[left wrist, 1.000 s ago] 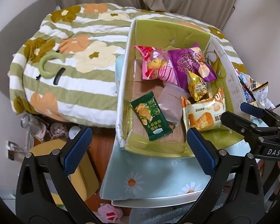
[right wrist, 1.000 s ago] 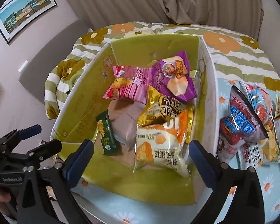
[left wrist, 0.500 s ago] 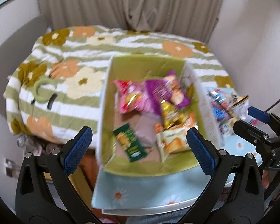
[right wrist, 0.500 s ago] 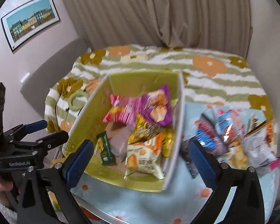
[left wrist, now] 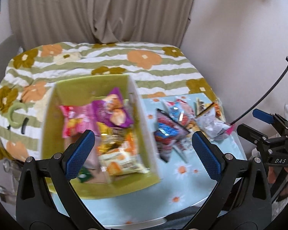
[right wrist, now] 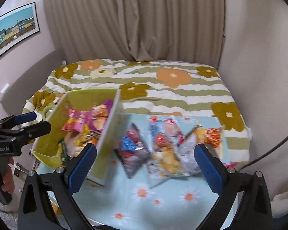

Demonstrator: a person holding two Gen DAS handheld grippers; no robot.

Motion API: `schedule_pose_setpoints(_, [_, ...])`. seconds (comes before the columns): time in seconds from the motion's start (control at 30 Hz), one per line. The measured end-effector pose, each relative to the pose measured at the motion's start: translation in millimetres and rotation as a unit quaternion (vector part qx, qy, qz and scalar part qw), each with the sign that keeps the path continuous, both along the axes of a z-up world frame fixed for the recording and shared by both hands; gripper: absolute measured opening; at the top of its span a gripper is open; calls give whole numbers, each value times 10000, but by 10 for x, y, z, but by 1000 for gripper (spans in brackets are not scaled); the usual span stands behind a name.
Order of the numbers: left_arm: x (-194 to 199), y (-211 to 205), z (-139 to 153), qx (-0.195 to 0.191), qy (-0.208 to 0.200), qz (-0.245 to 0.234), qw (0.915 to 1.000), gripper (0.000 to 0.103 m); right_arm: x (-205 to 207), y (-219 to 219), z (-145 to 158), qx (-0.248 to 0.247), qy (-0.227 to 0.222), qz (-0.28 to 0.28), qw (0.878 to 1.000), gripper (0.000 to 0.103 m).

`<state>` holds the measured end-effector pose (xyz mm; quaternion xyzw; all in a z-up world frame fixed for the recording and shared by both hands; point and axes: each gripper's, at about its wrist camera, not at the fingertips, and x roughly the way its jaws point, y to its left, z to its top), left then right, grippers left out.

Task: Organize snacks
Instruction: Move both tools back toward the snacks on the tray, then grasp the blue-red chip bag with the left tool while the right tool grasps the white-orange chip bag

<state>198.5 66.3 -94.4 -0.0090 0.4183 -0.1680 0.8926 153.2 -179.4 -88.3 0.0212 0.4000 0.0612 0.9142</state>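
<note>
A green cardboard box (left wrist: pixel 53 126) (right wrist: pixel 46 134) stands on the light-blue daisy-print table (left wrist: pixel 186 187) (right wrist: pixel 163 195), holding several snack packets: a pink one (left wrist: pixel 74 120), a purple one (left wrist: pixel 113 111) and an orange-and-white one (left wrist: pixel 121 161). To its right lies a loose pile of snack bags (left wrist: pixel 182 122) (right wrist: pixel 159 149). My left gripper (left wrist: pixel 142 153) hovers open and empty over the box's right wall. Above the loose pile my right gripper (right wrist: pixel 144 166) is open too, nothing between its fingers. Both views are motion-blurred.
A bed with a green-striped flower blanket (left wrist: pixel 105 61) (right wrist: pixel 163 80) lies behind the table, beige curtains (right wrist: pixel 134 19) behind it. A framed picture (right wrist: pixel 15 28) hangs on the left wall. A cable (left wrist: pixel 268 95) runs by the right gripper. A hand (right wrist: pixel 2 174) holds the left gripper's handle.
Both grippers have pulled back and up from the box and swung to the right. The box now looks smaller and the loose snack pile has come into fuller view. Both stayed open.
</note>
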Motion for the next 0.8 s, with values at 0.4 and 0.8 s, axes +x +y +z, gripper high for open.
schedule_pose_setpoints(0.4, [208, -1113, -511, 60, 654, 700, 9954, 101, 364, -918, -455, -50, 515, 602, 9968, 101])
schedule_pose_setpoints(0.8, [653, -1475, -1081, 488, 1038, 1987, 9733, 101, 769, -1043, -1053, 59, 1082, 1425, 9838, 101])
